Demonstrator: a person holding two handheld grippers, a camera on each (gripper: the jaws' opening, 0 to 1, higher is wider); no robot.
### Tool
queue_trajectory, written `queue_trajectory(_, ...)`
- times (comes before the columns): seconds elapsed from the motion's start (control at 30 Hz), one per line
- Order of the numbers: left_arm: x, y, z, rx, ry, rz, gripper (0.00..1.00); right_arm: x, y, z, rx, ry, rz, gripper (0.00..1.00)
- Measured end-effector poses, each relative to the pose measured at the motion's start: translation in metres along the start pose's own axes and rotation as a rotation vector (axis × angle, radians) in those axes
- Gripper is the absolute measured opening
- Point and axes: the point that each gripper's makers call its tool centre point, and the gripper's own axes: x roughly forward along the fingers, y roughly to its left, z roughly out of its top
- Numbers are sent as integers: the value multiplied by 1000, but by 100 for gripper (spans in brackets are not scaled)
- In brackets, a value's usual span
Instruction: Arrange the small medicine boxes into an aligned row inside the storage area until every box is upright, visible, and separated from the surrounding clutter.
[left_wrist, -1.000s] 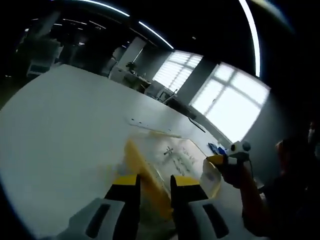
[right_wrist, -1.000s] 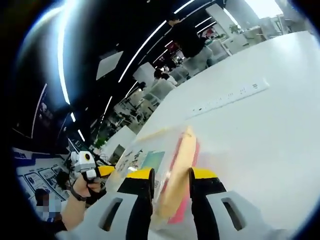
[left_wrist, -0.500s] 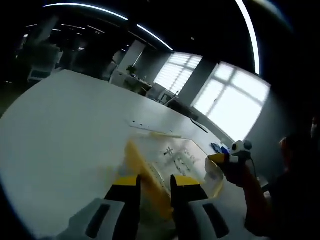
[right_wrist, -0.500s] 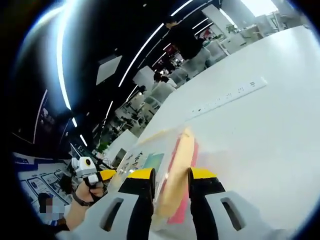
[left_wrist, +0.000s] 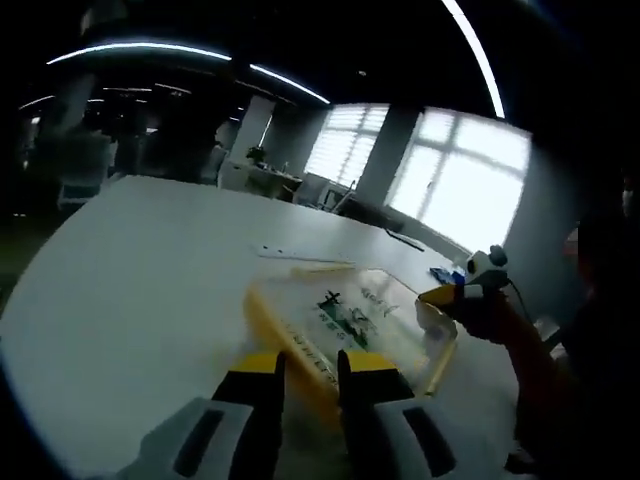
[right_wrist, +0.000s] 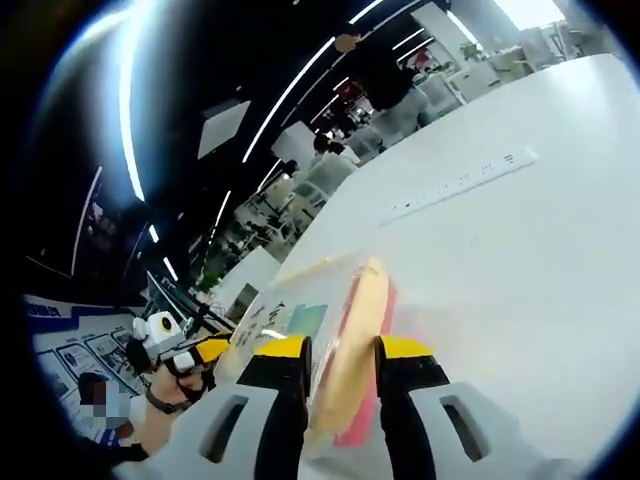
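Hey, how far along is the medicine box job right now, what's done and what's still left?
Done: no row of upright boxes can be made out yet. In hand: the left gripper and right gripper each clamp an edge of the clear yellow-rimmed container above the white table; printed packs show through it. Left: setting it down, then standing, aligning and spacing the boxes.

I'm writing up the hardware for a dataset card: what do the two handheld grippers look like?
Both match. The left gripper and right gripper each have light grey bodies with dark slots and two black jaws capped in yellow. A thin cable trails from the right gripper where it appears in the left gripper view.
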Motion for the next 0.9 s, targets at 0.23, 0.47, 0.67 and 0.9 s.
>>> queue_trajectory(0.23,-15,-9,-9,12,-28,-5,19,-8,3,-8,-10,12,21,24)
queue_trajectory(0.47,-17,-19,-8,-24,-16,-153,28,-12,6,-14,-4,-52,28,27)
queue_trajectory(0.67,-1,4,52,4,-181,-159,33,-41,15,15,105,-299,92,63)
queue_trajectory(0.9,46,11,50,139,-44,-249,34,-51,26,-35,-33,-134,-21,57)
